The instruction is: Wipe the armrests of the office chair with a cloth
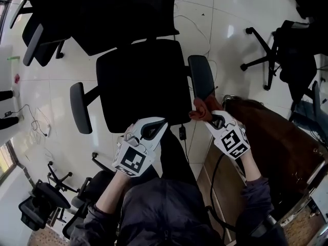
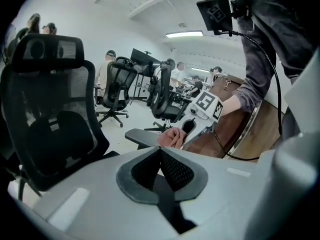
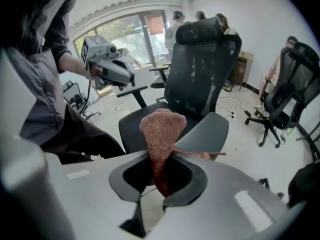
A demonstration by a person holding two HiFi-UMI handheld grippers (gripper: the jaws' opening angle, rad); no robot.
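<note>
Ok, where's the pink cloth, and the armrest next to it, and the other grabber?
cloth (image 3: 161,129): right gripper view, fuzzy middle, above the jaws.
armrest (image 1: 201,77): head view, middle of its grey pad.
left gripper (image 2: 160,153): left gripper view, where its shut jaws meet.

cloth (image 1: 201,109) partly hidden behind right claw (image 1: 211,118), chair backrest (image 1: 118,9) cropped

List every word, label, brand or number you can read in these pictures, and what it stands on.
No readable text anywhere.
The left gripper and right gripper bear only black-and-white square markers, no letters or digits.
The cloth and office chair show no print.
</note>
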